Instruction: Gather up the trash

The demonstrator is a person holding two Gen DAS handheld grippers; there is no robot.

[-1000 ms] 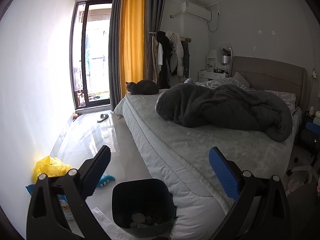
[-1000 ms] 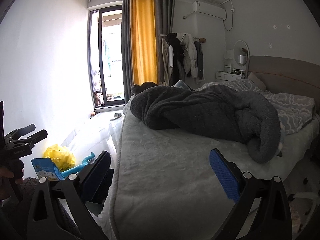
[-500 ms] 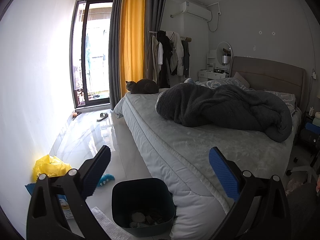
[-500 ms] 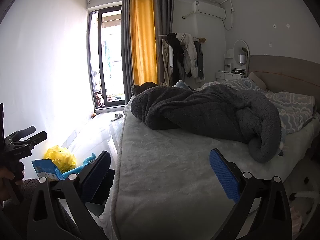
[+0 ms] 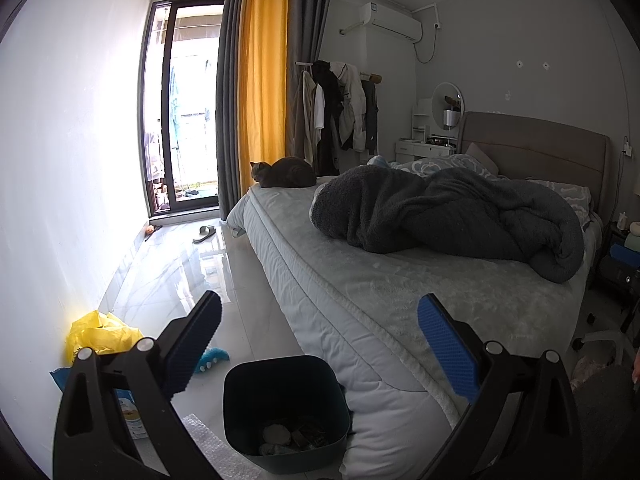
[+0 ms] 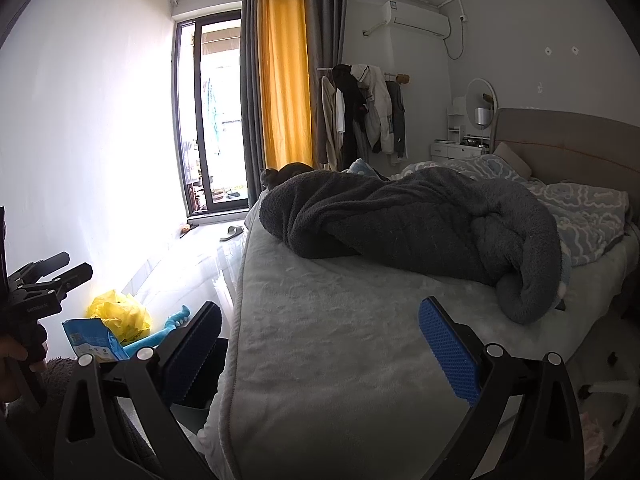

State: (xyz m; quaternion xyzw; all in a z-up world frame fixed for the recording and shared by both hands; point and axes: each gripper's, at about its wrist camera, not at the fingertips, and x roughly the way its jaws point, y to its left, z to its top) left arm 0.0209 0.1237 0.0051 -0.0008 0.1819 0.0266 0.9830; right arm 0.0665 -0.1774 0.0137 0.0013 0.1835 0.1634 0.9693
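Two grippers, both with jaws apart and holding nothing: our left gripper point(image 5: 318, 346) hovers just above the dark bin point(image 5: 286, 412), which stands against the bed point(image 5: 400, 300) edge. The trash lies on the floor to the left by the wall: a yellow bag point(image 5: 100, 336), then a blue packet point(image 6: 94, 340) nearer us. We judge the left far nearer; our right gripper point(image 6: 320, 346) sits over the mattress. Open tile point(image 5: 172, 276) lies ahead, wall tight on the left

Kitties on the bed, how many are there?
1. One grey cat curls at the far corner of the bed, near the yellow curtain. The dark blanket could hide another.
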